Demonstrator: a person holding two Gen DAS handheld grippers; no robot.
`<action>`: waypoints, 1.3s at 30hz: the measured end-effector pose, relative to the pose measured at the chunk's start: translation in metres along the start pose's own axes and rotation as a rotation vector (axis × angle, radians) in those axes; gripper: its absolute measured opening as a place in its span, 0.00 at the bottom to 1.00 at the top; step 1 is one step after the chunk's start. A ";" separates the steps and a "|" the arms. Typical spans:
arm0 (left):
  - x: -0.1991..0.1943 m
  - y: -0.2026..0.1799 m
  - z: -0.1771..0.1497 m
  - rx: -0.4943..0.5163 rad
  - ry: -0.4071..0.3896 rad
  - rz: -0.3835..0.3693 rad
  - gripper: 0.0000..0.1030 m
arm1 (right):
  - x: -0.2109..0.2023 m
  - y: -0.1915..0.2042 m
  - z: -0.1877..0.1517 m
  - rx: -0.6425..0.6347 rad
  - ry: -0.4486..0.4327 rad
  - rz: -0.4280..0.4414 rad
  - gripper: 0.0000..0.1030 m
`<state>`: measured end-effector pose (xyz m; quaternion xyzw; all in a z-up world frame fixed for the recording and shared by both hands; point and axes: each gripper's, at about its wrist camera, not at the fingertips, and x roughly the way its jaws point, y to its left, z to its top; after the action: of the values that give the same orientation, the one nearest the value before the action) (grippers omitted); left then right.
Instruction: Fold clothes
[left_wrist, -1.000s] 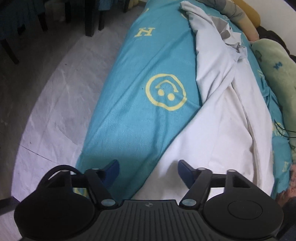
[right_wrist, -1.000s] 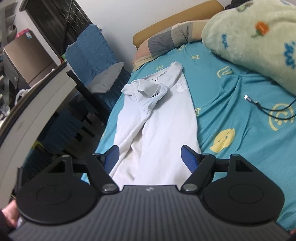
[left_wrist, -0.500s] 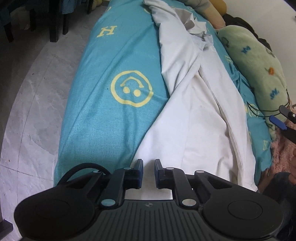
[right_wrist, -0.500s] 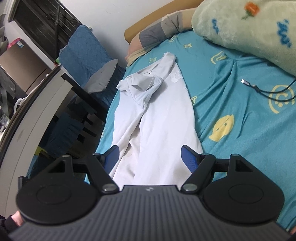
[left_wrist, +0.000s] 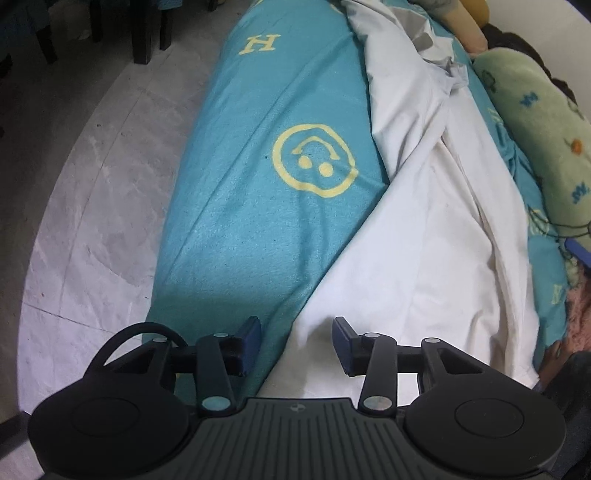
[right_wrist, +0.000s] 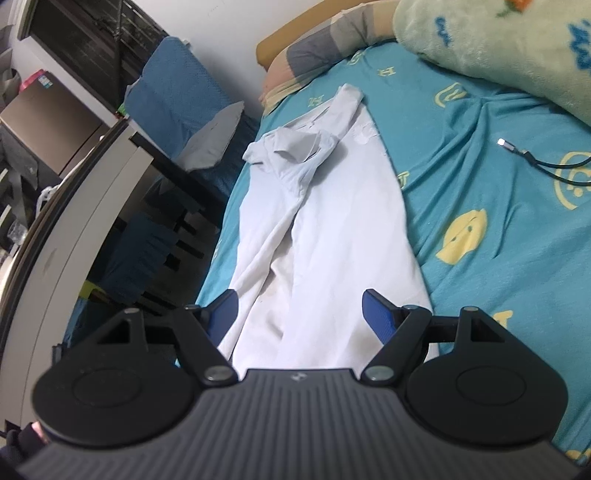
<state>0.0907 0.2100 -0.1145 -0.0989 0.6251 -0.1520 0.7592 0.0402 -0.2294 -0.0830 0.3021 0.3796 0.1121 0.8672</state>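
A white shirt lies lengthwise on the teal bed sheet, its collar end far up and its hem at the near bed edge. My left gripper is open, its blue pads either side of the hem's left corner with nothing pinched. In the right wrist view the same white shirt stretches away with the collar at the far end. My right gripper is open above the near hem, holding nothing.
A green plush blanket lies along the bed's far side, and a black charging cable rests on the sheet. A pillow sits at the head. The grey floor and dark chair legs border the bed's left edge.
My left gripper went from open to nearly shut half a second ago and is open again now, at the hem corner. My right gripper stayed open and has moved in a little over the shirt.
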 end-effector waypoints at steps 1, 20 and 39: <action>0.001 -0.001 0.000 0.003 0.007 -0.006 0.38 | 0.001 0.000 0.000 0.000 0.005 0.003 0.74; -0.001 -0.013 -0.005 0.106 0.091 0.028 0.24 | 0.001 -0.005 -0.002 0.034 0.025 0.010 0.74; -0.011 -0.017 -0.006 0.147 0.062 0.055 0.39 | 0.010 -0.007 -0.005 0.056 0.059 0.013 0.74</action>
<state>0.0810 0.1985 -0.0994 -0.0209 0.6378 -0.1796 0.7487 0.0429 -0.2284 -0.0956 0.3250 0.4063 0.1159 0.8461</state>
